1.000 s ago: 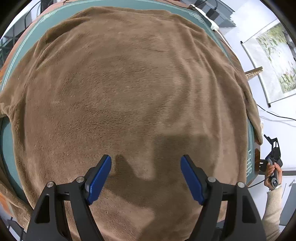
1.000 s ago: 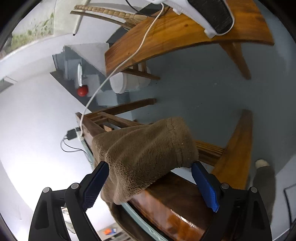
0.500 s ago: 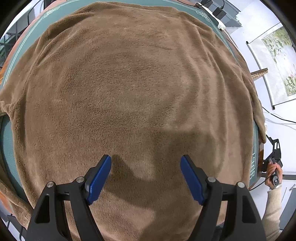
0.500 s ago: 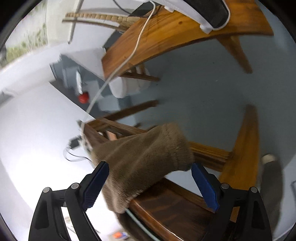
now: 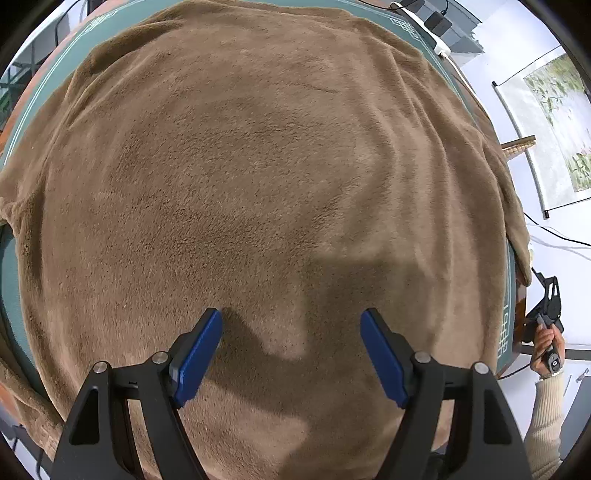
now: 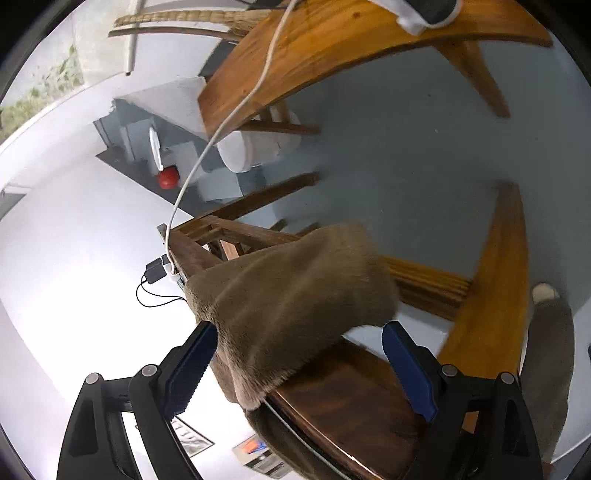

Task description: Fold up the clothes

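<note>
Brown plush garment (image 5: 258, 192): spread flat over green table mat (image 5: 417, 33), covering nearly all of it; one sleeve (image 6: 295, 306) hangs over the dark wooden table edge (image 6: 354, 402). Left gripper (image 5: 291, 350): poised above the fabric's near portion, blue pads wide apart, holding nothing. Right gripper (image 6: 295, 365): jaws wide apart, flanking the draped sleeve, not clamped. Right hand (image 5: 550, 343): visible beyond the table's right edge.

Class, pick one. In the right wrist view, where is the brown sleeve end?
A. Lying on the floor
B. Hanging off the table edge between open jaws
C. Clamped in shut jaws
B: the brown sleeve end droops over the wooden table edge, ungripped, between the right hand-held gripper's open jaws.
</note>
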Tool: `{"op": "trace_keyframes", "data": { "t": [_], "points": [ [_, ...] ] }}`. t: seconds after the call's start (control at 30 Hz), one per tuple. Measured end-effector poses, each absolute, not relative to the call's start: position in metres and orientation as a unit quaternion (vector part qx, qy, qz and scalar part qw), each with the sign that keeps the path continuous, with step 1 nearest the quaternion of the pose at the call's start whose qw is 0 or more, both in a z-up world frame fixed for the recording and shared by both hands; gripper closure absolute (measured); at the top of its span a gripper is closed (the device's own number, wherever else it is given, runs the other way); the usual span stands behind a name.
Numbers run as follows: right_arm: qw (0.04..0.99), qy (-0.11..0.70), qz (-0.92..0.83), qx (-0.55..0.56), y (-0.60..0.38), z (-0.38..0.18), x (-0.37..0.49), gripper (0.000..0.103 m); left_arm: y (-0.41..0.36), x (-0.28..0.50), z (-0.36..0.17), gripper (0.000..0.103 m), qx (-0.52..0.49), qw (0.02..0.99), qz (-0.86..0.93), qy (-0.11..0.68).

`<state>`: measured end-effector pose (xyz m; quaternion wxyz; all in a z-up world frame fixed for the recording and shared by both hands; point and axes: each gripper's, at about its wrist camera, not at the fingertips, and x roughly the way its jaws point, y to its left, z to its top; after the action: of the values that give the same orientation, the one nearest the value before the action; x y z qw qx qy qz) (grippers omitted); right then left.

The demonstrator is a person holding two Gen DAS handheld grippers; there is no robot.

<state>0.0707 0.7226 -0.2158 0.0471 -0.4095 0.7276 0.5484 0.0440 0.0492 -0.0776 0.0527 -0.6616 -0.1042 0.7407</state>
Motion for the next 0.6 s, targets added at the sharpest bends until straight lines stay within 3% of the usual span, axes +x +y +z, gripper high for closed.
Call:
{"op": "trace_keyframes", "data": {
  "t": [0.2,0.27,0.3,0.33,0.4,0.6],
  "points": [
    [0.048,0.714,0.593,-0.370,0.721,-0.199,0.055,0.013,0.053,0.044,-0.076,0.023,-0.660,0.051,0.742,-0.105],
    [0.058,0.697,0.616,-0.363,0.722,-0.192,0.051,0.042,0.051,0.046,-0.075,0.023,-0.659,0.050,0.742,-0.107],
    [0.063,0.688,0.627,-0.360,0.722,-0.189,0.049,0.067,0.049,0.047,-0.074,0.023,-0.659,0.049,0.742,-0.108],
    [0.069,0.679,0.636,-0.360,0.722,-0.186,0.048,0.077,0.047,0.048,-0.074,0.023,-0.659,0.048,0.742,-0.109],
    [0.078,0.657,0.658,-0.361,0.723,-0.176,0.045,0.085,0.044,0.050,-0.074,0.023,-0.659,0.047,0.742,-0.111],
    [0.062,0.573,0.751,-0.322,0.712,-0.112,0.035,0.086,0.041,0.043,-0.073,0.023,-0.659,0.053,0.743,-0.109]
  ]
}}
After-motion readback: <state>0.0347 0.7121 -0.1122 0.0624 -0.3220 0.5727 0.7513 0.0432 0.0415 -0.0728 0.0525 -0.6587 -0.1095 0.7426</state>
